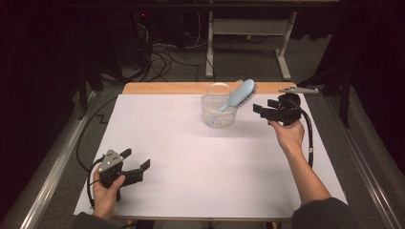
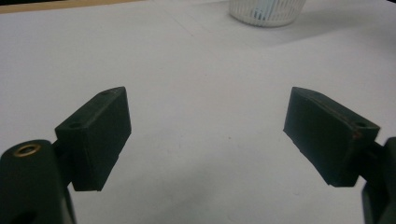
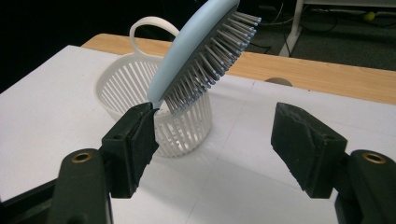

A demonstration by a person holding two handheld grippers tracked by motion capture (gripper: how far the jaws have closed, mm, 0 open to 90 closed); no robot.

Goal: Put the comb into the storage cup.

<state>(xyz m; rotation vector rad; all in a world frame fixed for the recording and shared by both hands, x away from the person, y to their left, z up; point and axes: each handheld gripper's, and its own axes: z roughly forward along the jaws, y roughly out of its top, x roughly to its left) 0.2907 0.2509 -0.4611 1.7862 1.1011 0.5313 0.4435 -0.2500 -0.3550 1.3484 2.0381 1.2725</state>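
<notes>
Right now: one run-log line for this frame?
hairbrush: leaning in basket, head over rim | right gripper: open, beside basket, empty | left gripper: open, empty, near table edge

Overhead plus two close jaw-level views

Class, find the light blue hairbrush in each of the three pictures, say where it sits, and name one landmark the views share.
High view: hairbrush upper centre, leaning out of the white basket.
Left gripper view: not in it; the basket's base sits at the top edge.
Right gripper view: hairbrush top centre, bristles facing right.
Shared landmark: the white basket.
</notes>
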